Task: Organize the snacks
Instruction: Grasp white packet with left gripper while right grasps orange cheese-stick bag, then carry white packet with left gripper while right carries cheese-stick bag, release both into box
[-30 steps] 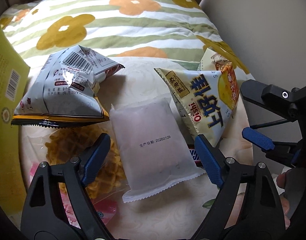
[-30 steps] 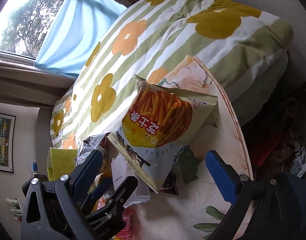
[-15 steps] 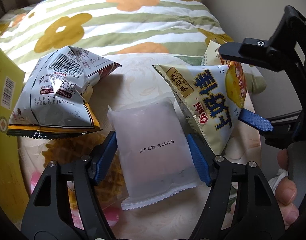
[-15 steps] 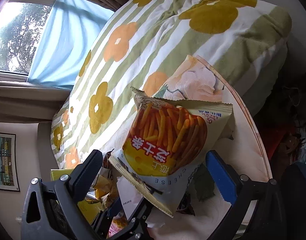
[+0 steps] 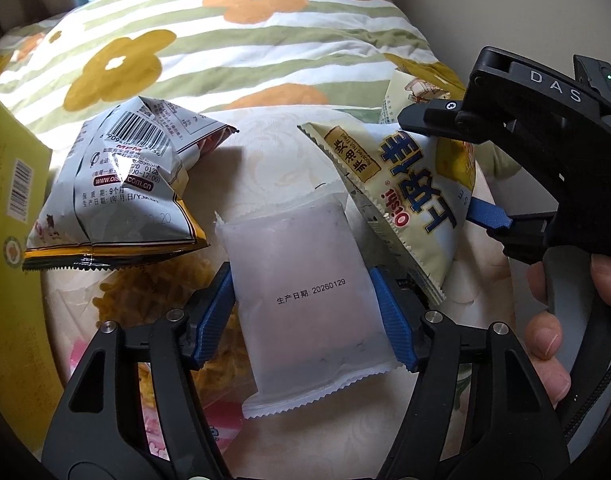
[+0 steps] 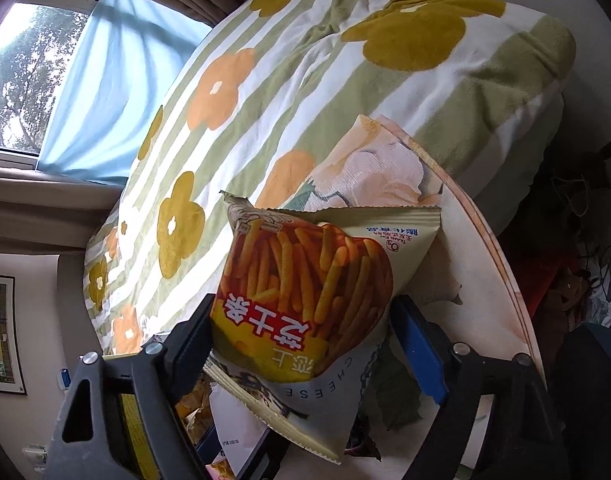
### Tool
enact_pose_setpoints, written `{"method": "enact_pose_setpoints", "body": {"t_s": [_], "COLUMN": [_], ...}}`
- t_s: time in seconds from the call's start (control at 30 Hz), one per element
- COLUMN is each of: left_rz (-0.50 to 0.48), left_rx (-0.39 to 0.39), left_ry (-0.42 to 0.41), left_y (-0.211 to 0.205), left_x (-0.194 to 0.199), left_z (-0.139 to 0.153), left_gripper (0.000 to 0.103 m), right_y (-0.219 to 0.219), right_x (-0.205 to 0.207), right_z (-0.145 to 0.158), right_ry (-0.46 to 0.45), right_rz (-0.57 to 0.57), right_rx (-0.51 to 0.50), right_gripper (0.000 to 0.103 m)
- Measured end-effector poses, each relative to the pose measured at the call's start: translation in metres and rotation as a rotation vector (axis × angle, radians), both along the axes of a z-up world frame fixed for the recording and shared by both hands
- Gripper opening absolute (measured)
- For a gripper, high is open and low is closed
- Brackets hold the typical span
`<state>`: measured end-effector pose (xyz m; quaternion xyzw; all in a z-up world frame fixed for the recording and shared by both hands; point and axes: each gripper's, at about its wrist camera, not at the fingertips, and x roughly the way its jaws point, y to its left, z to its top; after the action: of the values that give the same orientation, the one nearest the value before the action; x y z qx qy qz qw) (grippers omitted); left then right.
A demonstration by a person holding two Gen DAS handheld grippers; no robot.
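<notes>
1. While both grippers work over a small round table [image 5: 289, 168] pushed against a flowered blanket [image 5: 241, 40], much of the snack pile is hidden: a clear bag of yellow lattice crisps [image 5: 153, 300] lies mostly under other packets, and a yellow box [image 5: 9, 240] is cut off at the left edge.
2. Left gripper [image 5: 305, 316]: its blue pads sit on either side of a frosted white packet [image 5: 301, 292], touching or nearly touching its long edges. The jaws are closing, about half open. Whether the pads already press the packet cannot be told.
3. The white packet lies flat on the table, long axis running from the camera away toward the blanket, tilted slightly left at the far end. Its near serrated end lies between the gripper arms.
4. Right gripper [image 6: 301, 336]: its jaws are closing around a cheese-stick bag [image 6: 305, 292], pads against both sides of the bag's lower half. The lower corner of the bag hides what lies beneath it.
5. The cheese-stick bag stands puffed, one sealed edge up toward the blanket, its printing upside down in the right wrist view. In the left wrist view it sits just right of the white packet.
6. A silver crisp bag [image 5: 121, 192] lies barcode-up at left of the white packet.
7. Fingers of a hand [image 5: 553, 340] wrap the right gripper's handle.
</notes>
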<state>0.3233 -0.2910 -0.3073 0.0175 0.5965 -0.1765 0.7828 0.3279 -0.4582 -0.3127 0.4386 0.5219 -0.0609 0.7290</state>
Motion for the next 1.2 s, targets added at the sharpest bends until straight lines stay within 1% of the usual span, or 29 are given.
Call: {"method": "enact_pose_setpoints", "body": {"t_s": [0.03,0.1,0.2,0.33,0.47,0.63,0.77,0.97,1.07,1.13,1.2], "left_rz": [-0.002,-0.009,-0.02,-0.029,-0.034,-0.019,0.017,0.09,0.136,0.175,0.21], "left_rx": [-0.002,-0.003,-0.011,-0.023,-0.043,-0.076,-0.102,-0.146,-0.163,-0.185,-0.187], "left_ry": [-0.001,-0.007,-0.018,-0.039,-0.072,-0.13,-0.193,-0.268,-0.312,-0.324,-0.343], "left_y": [0.0,0.0,-0.001,-0.005,-0.007,-0.004,0.008,0.047,0.082,0.109,0.139], "left_x": [0.0,-0.002,-0.007,-0.014,-0.023,-0.032,-0.041,-0.048,-0.05,-0.049,-0.048], "left_z": [0.001,0.004,0.01,0.023,0.042,0.074,0.106,0.148,0.168,0.177,0.185], "left_gripper": [0.065,0.065,0.065,0.065,0.064,0.064,0.064,0.064,0.065,0.065,0.065], "right_y": [0.0,0.0,-0.001,-0.004,-0.007,-0.006,0.0,0.026,0.048,0.064,0.087], "right_x": [0.0,0.0,-0.001,-0.006,-0.011,-0.018,-0.022,-0.022,-0.02,-0.017,-0.014], "right_z": [0.002,0.008,0.015,0.026,0.048,0.088,0.122,0.173,0.192,0.2,0.208], "right_ry": [-0.009,-0.029,-0.059,-0.095,-0.136,-0.214,-0.277,-0.38,-0.422,-0.443,-0.465], "right_rz": [0.006,0.023,0.047,0.056,0.089,0.138,0.192,0.273,0.312,0.337,0.361], "right_rx": [-0.001,-0.005,-0.011,-0.017,-0.056,-0.11,-0.134,-0.141,-0.139,-0.128,-0.113], "right_gripper": [0.075,0.067,0.063,0.062,0.062,0.062,0.062,0.062,0.062,0.062,0.062]}}
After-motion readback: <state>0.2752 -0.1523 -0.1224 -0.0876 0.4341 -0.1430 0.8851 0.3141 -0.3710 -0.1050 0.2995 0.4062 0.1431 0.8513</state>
